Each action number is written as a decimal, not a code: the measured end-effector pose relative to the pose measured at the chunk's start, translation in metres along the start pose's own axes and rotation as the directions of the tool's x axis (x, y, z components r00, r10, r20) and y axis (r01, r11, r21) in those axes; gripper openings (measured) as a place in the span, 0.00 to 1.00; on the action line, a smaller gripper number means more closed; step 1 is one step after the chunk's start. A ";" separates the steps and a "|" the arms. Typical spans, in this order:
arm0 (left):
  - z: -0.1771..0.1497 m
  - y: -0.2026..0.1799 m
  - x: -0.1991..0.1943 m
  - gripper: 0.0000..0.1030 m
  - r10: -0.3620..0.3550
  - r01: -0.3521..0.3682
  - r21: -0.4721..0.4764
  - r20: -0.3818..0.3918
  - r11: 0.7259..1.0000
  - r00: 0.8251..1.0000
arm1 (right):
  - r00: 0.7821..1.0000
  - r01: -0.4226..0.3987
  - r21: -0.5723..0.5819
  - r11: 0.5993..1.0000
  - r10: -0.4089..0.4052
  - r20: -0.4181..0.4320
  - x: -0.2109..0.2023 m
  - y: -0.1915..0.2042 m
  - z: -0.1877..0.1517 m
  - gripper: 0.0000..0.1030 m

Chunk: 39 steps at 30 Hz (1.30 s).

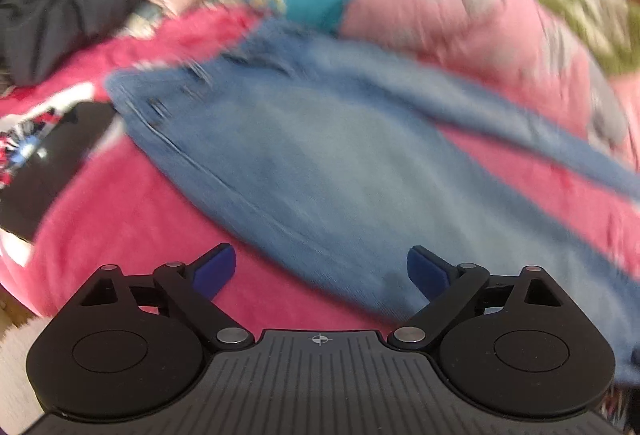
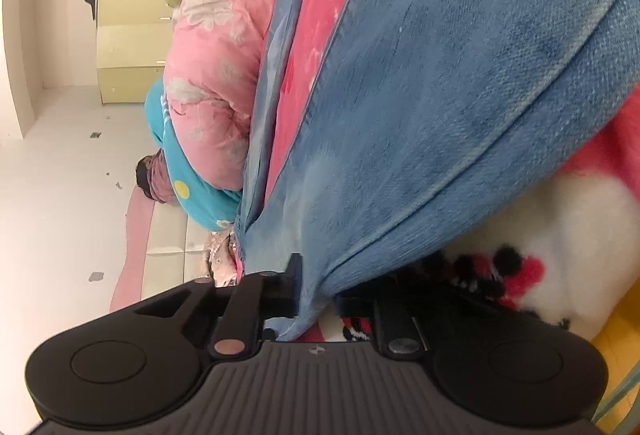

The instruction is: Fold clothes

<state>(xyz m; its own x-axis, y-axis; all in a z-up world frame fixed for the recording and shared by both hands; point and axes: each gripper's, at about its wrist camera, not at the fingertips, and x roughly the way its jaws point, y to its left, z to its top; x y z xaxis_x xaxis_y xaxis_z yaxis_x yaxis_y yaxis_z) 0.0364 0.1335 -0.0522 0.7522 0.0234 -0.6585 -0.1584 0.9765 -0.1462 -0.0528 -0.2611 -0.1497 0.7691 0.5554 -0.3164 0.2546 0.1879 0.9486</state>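
The blue jeans (image 1: 320, 163) lie spread across a pink blanket (image 1: 132, 219) on the bed. The left gripper (image 1: 321, 271) hovers over them, jaws wide apart and empty. The right gripper (image 2: 316, 287) has its jaws pinched on the denim's edge.

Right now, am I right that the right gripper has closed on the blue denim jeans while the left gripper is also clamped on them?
Not quite: the left gripper is open, its blue pads apart above the blue denim jeans, as the left wrist view shows. The right gripper has indeed closed on the jeans.
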 end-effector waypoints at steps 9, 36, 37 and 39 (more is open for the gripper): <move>0.023 0.072 0.026 0.66 0.088 -0.085 -0.263 0.001 0.961 0.996 | 1.000 -0.007 -0.007 1.000 0.007 0.000 0.003 -0.001 0.009 0.08; 0.128 0.034 0.062 0.02 -0.007 0.091 -0.234 0.338 0.968 0.941 | 0.981 0.017 -0.534 0.846 0.088 0.170 0.035 0.147 0.092 0.03; 0.137 0.027 0.069 0.02 -0.009 0.092 -0.220 0.349 0.971 0.937 | 0.979 0.013 -0.543 0.839 0.100 0.178 0.040 0.154 0.101 0.03; 0.153 0.015 0.086 0.02 -0.017 0.094 -0.200 0.354 0.975 0.935 | 0.975 0.004 -0.561 0.828 0.121 0.186 0.053 0.167 0.118 0.03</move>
<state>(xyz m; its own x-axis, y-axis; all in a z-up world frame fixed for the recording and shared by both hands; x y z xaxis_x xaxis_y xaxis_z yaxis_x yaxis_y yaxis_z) 0.1961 0.1830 0.0021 0.9326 0.0811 -0.3516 -0.2119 0.9118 -0.3518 0.0999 -0.2963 -0.0072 0.8897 0.4137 -0.1933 -0.1149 0.6126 0.7820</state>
